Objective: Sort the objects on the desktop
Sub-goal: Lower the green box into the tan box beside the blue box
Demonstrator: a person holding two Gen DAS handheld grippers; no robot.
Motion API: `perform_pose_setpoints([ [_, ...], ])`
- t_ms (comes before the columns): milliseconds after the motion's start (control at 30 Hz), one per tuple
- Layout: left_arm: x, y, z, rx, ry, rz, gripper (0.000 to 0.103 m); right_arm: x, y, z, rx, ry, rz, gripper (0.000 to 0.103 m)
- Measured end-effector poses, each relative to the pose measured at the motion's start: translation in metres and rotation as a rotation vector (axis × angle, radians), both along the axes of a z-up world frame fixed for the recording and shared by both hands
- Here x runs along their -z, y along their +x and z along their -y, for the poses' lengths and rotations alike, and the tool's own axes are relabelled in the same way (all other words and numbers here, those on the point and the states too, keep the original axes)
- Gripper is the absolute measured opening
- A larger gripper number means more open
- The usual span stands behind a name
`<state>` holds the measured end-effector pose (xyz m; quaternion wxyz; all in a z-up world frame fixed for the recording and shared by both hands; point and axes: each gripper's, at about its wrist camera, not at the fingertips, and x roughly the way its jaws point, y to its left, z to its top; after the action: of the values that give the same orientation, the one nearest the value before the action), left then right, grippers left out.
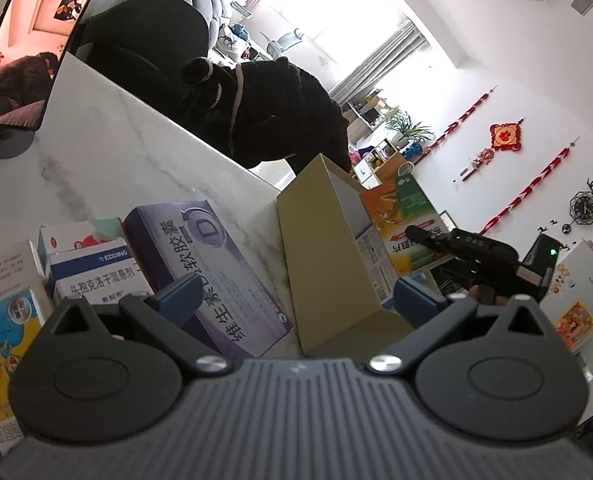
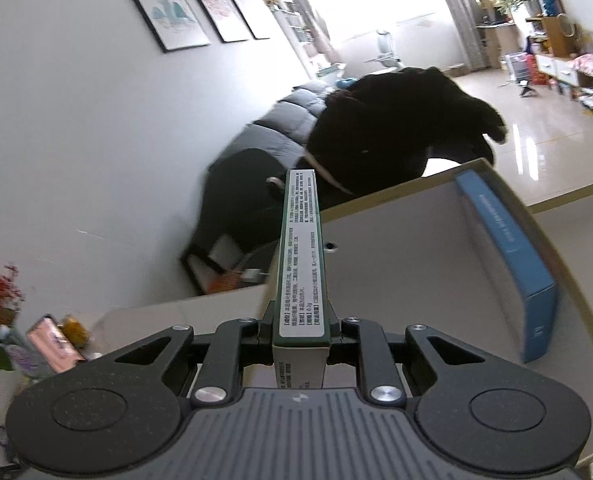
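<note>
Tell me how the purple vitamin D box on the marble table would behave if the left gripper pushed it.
The purple vitamin D box lies flat, so it would probably slide rather than tip. Being a thin carton, it is likely light. The smooth marble table may let it skid.

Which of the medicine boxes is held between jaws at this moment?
The green and orange box, seen edge-on as the narrow green-edged box from the right wrist. The right gripper clamps it; the purple box and its neighbours lie untouched on the table.

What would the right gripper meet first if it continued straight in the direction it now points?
Probably the open cardboard box: the right gripper, shut on a slim medicine box, points over its near rim, left of the blue box inside. Depth is unclear.
</note>
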<state>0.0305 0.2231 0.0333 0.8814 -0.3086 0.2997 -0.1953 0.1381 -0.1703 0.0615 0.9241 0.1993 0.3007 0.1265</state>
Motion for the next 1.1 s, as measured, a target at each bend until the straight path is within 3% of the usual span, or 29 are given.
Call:
perform_pose_setpoints([
  [367,-0.002,-0.004,0.005,0.012,0.010,0.003,0.103,0.031,0.065,-0.014,0.109,-0.314,-0.161,0.021],
  [500,-0.002,-0.004,0.006,0.012,0.019,-0.002,0.103,0.043,0.088,-0.012,0.140,-0.356,-0.228,0.021],
  [833,-0.002,-0.004,0.010,0.023,0.028,-0.005,0.103,0.065,0.118,-0.017,0.194,-0.487,-0.293,0.021],
  [1100,0.003,-0.002,0.011,0.029,0.024,-0.025,0.103,0.073,0.123,-0.013,0.160,-0.517,-0.368,0.024],
])
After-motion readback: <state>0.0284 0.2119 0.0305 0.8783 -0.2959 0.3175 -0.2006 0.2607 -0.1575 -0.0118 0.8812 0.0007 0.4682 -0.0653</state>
